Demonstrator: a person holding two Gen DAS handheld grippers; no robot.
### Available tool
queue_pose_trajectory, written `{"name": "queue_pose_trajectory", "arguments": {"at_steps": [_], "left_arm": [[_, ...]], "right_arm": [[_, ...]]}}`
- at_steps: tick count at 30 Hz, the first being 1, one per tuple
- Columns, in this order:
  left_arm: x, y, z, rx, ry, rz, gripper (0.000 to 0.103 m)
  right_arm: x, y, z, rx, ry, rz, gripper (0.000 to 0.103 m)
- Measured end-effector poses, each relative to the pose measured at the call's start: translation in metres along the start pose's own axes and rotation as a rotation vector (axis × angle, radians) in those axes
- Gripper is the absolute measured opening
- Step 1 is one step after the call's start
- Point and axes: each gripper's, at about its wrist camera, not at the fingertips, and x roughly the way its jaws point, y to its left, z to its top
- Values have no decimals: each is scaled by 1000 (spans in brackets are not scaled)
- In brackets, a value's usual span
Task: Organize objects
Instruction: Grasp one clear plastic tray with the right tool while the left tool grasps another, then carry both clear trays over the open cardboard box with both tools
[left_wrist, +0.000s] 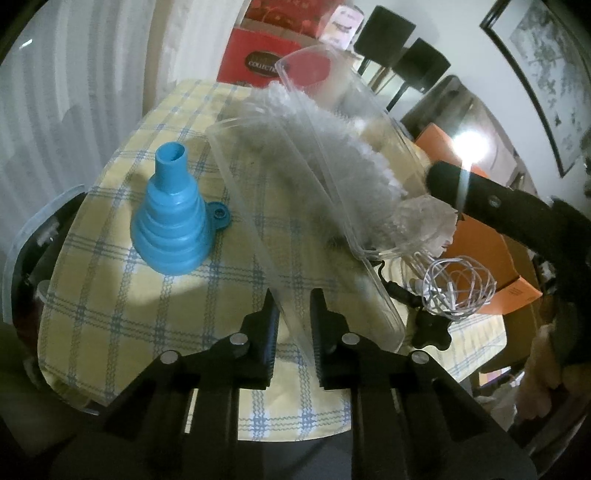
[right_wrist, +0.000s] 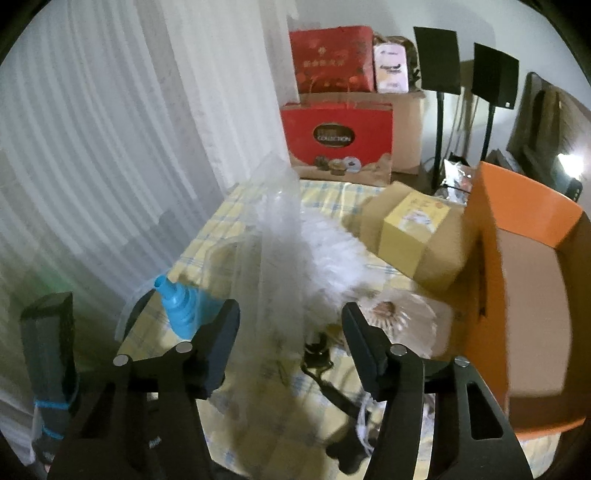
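pinching clear container rim, tilted over checked table, in left gripper; right gripper spreading empty; leaving blue funnel and cables unsorted.

Upper left, a white curtain hangs in folds. Centre top, a red gift bag stands with a red box above it and a pink carton beside that. Upper right, two black speakers on stands. In the left wrist view, a framed picture sits far upper right.
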Motion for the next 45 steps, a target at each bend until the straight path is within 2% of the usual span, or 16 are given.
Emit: {"name": "queue_pose_trajectory", "arguments": {"at_steps": [1,3,5,7,10,21,27,35,45], "left_arm": [[0,0,0,1,-1,0,15],[0,-1,-1,2,-4,3,14],[0,-1,0,1,-5,3,12],[-1,-1,1,3,-11,7,11],[-6,0,2,5,-24,14,10],[-40,-9,9,15,-104,10,5],[-54,-30,20,45,-143,-1,5],[-60,-77,30,100,-168,-45,5],[-35,-149,45,146,-125,-150,5]], "right_arm": [[5,2,1,-9,11,-9,57],[15,4,1,-17,44,-13,45],[26,3,1,-17,76,-15,21],[30,1,-1,-16,91,-21,10],[25,-3,-1,-6,77,-13,5],[-33,-29,4,66,-22,9,4],[-70,-57,3,116,-74,-22,4],[-111,-113,-7,195,-99,-118,4],[-135,-175,-30,293,-99,-213,4]]}}
